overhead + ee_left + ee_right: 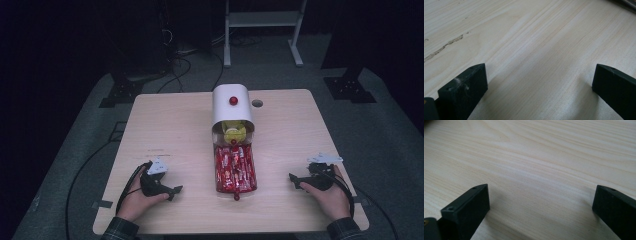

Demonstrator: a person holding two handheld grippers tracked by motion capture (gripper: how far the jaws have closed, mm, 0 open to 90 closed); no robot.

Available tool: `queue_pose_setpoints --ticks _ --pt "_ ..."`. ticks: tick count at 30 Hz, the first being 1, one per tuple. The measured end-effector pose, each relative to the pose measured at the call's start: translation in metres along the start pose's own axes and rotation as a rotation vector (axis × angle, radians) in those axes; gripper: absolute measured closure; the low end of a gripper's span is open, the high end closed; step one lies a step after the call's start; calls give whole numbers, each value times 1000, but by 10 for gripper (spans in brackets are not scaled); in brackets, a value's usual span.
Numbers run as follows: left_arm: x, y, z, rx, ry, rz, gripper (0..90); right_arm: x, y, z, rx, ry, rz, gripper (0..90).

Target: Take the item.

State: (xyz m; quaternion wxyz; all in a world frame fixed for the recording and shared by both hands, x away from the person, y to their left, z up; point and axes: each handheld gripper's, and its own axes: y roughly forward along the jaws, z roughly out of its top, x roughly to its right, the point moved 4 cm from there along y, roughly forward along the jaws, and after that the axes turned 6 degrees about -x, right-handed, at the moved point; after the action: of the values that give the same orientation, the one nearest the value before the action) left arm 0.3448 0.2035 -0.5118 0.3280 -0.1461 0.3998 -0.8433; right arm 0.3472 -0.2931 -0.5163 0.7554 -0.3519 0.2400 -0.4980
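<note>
Right now both the left gripper (176,190) and right gripper (293,178) rest with jaws apart, holding nothing; the red candy tray (235,170) lies between them; a hasty grab might spill candies.

Dark room – grey carpet (385,135), white frame (262,20) behind wooden table (170,130).

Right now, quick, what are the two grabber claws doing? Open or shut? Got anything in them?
Left gripper: open, holding nothing, bare table between its jaws.
Right gripper: open, holding nothing, jaws spread over bare wood.
</note>
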Motion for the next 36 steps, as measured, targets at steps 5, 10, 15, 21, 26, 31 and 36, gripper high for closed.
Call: queue_pose_setpoints --ticks 5,10,15,21,26,31,36 --pt "0 0 0 0 0 0 0 0 0 0 0 -2 0 2" --pt "0 0 0 0 0 0 0 0 0 0 0 6 -5 4" --pt "0 0 0 0 0 0 0 0 -4 0 -15 16 -8 62" --pt "0 0 0 0 0 0 0 -1 -6 1 -3 10 -6 165" --pt "0 0 0 0 0 0 0 0 -7 1 14 7 0 240" --pt "0 0 0 0 -1 1 0 -1 -9 1 16 8 18 325" --pt "0 0 0 0 0 1 0 -2 -10 2 8 7 25 360"
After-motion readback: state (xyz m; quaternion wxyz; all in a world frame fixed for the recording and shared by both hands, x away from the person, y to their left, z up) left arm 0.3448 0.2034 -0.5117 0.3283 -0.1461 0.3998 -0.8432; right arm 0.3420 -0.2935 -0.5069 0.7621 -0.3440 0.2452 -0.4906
